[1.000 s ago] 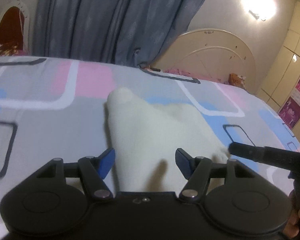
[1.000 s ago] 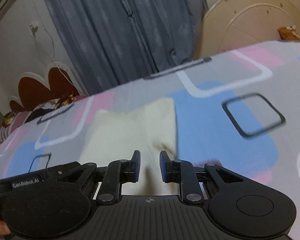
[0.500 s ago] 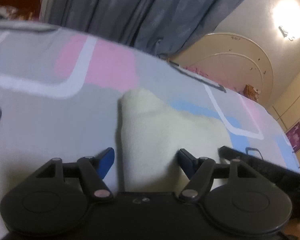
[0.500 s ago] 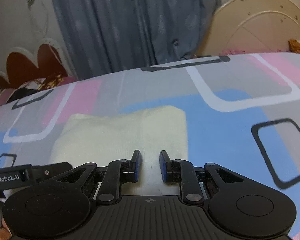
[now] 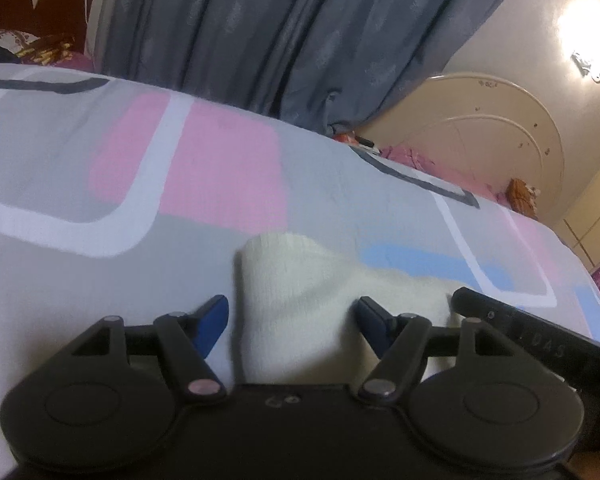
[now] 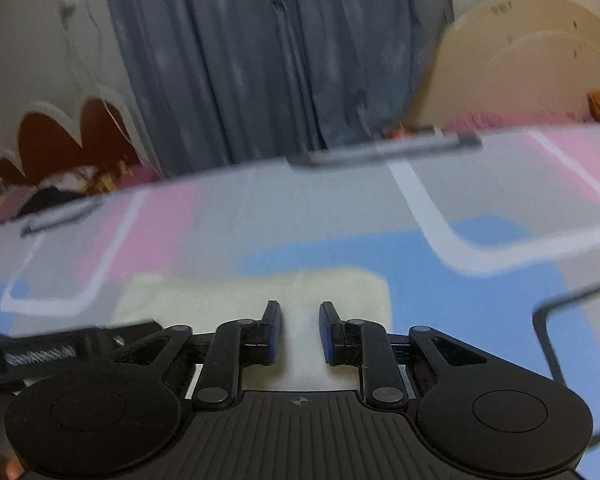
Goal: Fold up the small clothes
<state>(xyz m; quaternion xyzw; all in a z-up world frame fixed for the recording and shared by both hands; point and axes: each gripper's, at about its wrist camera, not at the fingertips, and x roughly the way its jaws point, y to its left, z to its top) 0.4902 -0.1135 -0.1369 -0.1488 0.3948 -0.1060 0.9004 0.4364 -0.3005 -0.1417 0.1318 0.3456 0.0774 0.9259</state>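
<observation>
One cream knitted garment (image 5: 300,304) lies on the bed, with two tongs low over its near edge.

The near part of the garment is cut off behind both tool bodies, and the right wrist view is smeared by motion, so what kind of garment it is cannot be made out. The left tongs (image 5: 292,320) stand wide, their jaws having just been opening, with the left edge of the cloth between the blue pads (image 5: 212,316) and untouched by them. The right tongs (image 6: 300,328) stand at a narrow gap above the cloth, and I cannot tell whether they pinch it. The patterned bedsheet (image 5: 140,184) lies bare all around the garment, out to the grey curtain (image 5: 260,32) and one cream headboard (image 5: 480,136).
</observation>
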